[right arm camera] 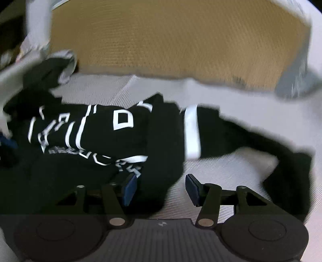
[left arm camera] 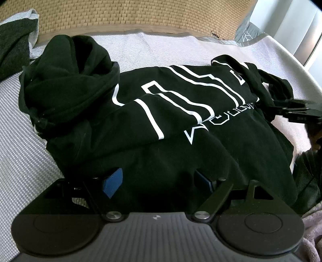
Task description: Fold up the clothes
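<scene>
A black hoodie with white line print lies folded on the pale woven cover, its hood bunched at the left. My left gripper sits at the near hem, and the thick fabric bulges between its blue pads and wraps over them. In the right wrist view the hoodie lies left of centre, and a sleeve with a white band trails off to the right. My right gripper stands open over the sleeve's near edge. Its left pad is against the black cloth and its right pad is over bare cover.
A tan woven panel runs along the far side of the cover. Another dark garment on a grey cloth lies at the far left. A bright window frame stands at the far right. Pale cover lies bare right of the sleeve.
</scene>
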Tool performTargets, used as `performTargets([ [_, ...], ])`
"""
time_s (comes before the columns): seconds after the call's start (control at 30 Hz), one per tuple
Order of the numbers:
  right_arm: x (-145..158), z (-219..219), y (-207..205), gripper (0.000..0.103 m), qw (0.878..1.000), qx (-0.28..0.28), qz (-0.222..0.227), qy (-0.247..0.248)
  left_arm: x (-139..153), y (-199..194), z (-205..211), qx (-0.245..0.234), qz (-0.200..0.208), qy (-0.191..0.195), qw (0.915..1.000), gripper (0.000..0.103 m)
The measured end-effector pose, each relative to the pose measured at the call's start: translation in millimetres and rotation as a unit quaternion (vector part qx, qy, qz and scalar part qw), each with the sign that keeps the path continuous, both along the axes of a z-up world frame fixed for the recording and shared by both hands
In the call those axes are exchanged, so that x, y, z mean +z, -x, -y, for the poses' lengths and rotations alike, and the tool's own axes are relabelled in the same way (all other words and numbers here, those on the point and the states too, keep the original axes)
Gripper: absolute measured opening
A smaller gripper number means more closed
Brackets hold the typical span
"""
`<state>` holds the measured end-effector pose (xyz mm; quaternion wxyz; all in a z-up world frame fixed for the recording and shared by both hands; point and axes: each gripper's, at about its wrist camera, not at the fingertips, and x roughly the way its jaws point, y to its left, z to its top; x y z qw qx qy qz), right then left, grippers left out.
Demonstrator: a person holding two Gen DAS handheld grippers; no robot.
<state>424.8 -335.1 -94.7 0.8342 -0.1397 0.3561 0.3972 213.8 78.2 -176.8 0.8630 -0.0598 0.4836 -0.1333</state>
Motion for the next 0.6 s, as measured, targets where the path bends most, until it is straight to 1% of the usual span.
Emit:
performTargets([
  [0.13, -16, -6, -4, 0.057, 0.999, -0.034, -0.039, -0.007, 0, 0, -1, -0.001, 0.000, 0.002, 1.0000, 0.080],
  [0.2, -18, -3, -1, 0.057, 0.998, -0.049, -0.043, -0.021, 0, -1, -1, -0.001, 0.001, 0.001, 1.0000, 0.080],
  [0.27, -20, -3, 0, 0.054, 0.997, -0.053, -0.042, -0.024, 0, -1, -2, -0.002, 0.000, 0.002, 1.0000, 0.080],
  [0.3, -20, -3, 2, 0.047, 0.998, -0.051, -0.039, -0.023, 0, -1, -2, -0.002, -0.001, 0.003, 1.0000, 0.080],
  [0.33, -20, -3, 5, 0.033, 0.998, -0.042, -0.034, -0.020, 0, -1, -2, -0.002, -0.001, 0.003, 1.0000, 0.080],
  [0.37, -17, -2, 8, 0.030, 0.999, -0.036, -0.031, -0.018, 0, -1, -2, -0.002, -0.001, 0.002, 1.0000, 0.080],
  [0.43, -12, -2, 12, 0.017, 0.999, -0.030, -0.021, -0.014, 0, -1, -2, -0.003, -0.001, 0.002, 1.0000, 0.080],
  [0.47, -9, -1, 14, 0.014, 0.999, -0.029, -0.015, -0.012, 0, -1, -3, -0.003, -0.001, 0.002, 1.0000, 0.080],
  [0.6, 7, 18, 14, 0.012, 0.999, -0.042, 0.006, -0.032, -1, -2, -3, -0.002, -0.001, 0.002, 1.0000, 0.080],
])
